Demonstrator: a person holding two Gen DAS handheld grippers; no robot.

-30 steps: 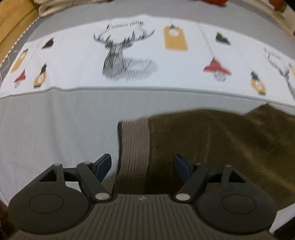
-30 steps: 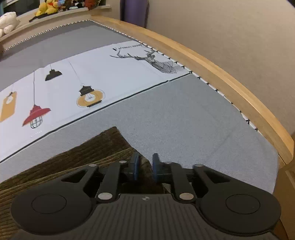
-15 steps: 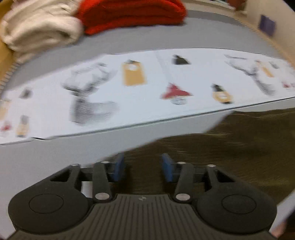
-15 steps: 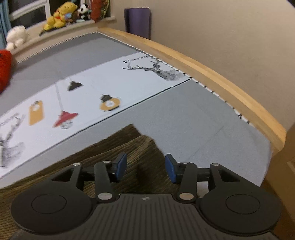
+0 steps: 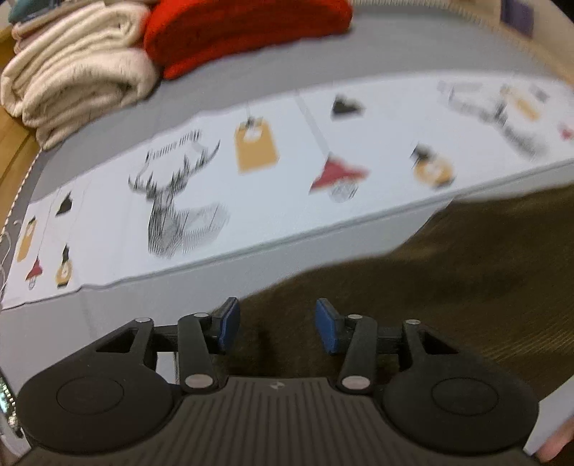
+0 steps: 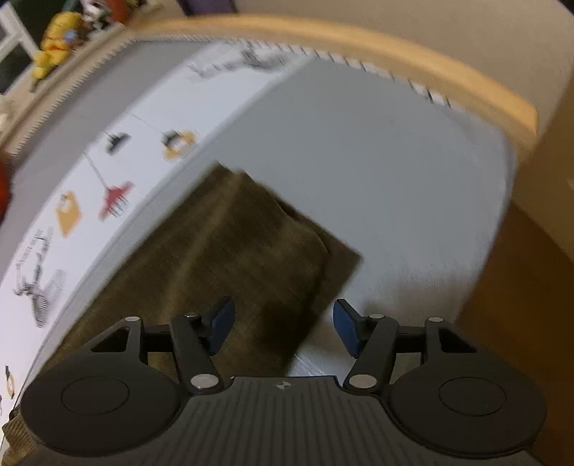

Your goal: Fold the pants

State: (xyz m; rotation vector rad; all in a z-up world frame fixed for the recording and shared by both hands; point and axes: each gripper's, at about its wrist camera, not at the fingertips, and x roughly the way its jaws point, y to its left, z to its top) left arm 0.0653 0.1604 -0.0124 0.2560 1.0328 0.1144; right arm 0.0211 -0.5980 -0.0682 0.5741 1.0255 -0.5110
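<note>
Dark olive-brown corduroy pants point(image 6: 229, 243) spread flat on the grey bed cover point(image 6: 376, 172), just on the near side of the white printed strip with deer and lantern pictures point(image 5: 251, 172), long axis running roughly alongside that strip. Right gripper point(image 6: 283, 328) poised above the pants' end, where two layers sit stepped and a lower corner pokes out toward the wooden bed rail point(image 6: 394, 71); blue pads apart after opening just now, cloth underneath them but nothing pinched, one pad over fabric and the other over bare cover. Left gripper point(image 5: 274, 326) over the opposite stretch of the same pants, farther along the strip toward the rolled cream blanket point(image 5: 75, 71) and red knitted bundle point(image 5: 244, 32); jaws half wide, also freshly opened further, pads clear of the cloth as far as the blur allows telling. Pants lying directly below and ahead of both tools, each hand nearest its own end, so the coming fold probably turning on bringing one end along the long axis toward the other.
</note>
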